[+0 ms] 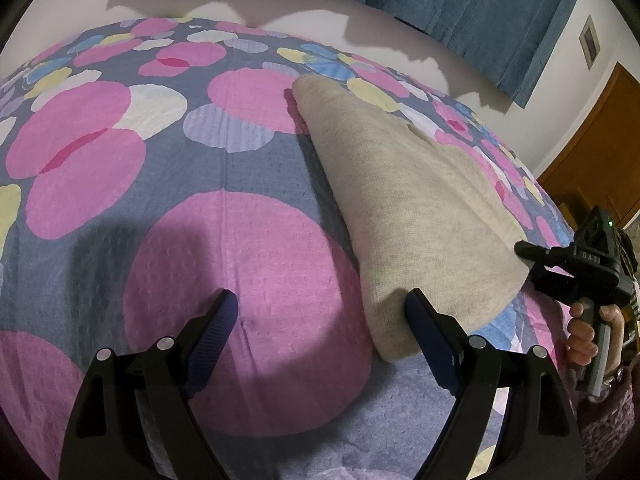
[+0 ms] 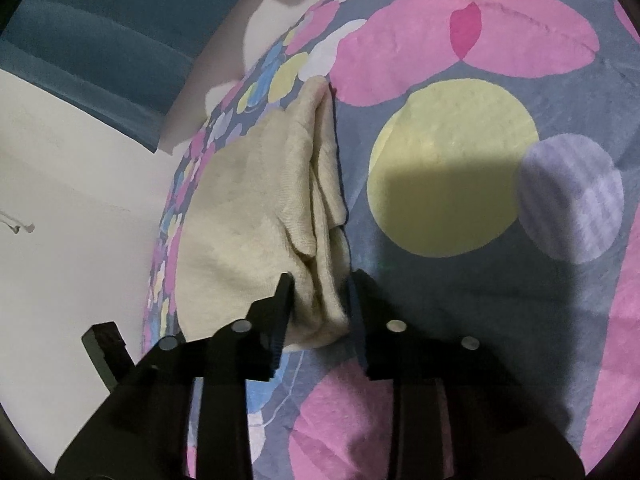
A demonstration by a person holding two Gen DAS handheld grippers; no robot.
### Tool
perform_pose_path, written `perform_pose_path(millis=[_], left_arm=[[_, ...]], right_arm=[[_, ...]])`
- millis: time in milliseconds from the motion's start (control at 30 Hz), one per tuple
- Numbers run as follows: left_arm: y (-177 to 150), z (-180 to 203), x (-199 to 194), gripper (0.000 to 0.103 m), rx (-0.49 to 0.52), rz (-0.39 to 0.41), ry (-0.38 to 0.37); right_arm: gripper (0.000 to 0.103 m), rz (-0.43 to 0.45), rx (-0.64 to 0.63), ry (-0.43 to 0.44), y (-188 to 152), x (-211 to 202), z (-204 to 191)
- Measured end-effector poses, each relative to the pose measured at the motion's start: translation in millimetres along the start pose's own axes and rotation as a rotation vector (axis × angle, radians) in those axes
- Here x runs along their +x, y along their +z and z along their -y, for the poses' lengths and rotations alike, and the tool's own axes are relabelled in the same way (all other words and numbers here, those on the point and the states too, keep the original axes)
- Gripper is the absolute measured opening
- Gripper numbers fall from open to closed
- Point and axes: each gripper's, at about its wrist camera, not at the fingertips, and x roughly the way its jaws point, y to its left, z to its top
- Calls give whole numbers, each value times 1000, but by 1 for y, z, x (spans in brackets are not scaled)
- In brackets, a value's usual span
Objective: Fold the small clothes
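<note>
A folded beige knit garment point(image 1: 404, 200) lies on the flowered bedspread point(image 1: 160, 184). My left gripper point(image 1: 322, 312) is open and empty just above the bedspread, its right finger point(image 1: 430, 332) touching the garment's near corner. In the left wrist view my right gripper point(image 1: 538, 266) sits at the garment's right edge. In the right wrist view my right gripper point(image 2: 322, 300) has its jaws a little apart around the near folded edge of the garment point(image 2: 256, 208); whether they pinch it is unclear.
The bed's far edge meets a white wall point(image 1: 288, 12) with blue curtains point(image 1: 472, 4). A wooden door point(image 1: 592, 152) stands at the right. In the right wrist view the white wall point(image 2: 80, 220) lies left of the bed edge.
</note>
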Motion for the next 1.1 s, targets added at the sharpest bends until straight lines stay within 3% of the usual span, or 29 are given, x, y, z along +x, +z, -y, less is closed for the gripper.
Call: perform_pose_path(millis=[267,567,800,900,1000,1100], left_arm=[[30,-20,-6,84,-137,3,-189],[74,-29,55,84,-202,-68,-260],[96,-24,78,84,-162,-47,-281],[103,-27,86,72,-164,-45,-298],[105,-29,91,56,-165,-38,-312],[103,-26,94,49,-152,-39,-316]], right_arm=[[53,-3,5,48,31,4,-3],[53,-38,18,102,80,44,4],[53,-85,-51,159,101,71,-5],[52,-91,-73,167,105,79,-10],[41,-118,-121,147,103,91,-19],[22,-134,-162,114,99,99,-26]])
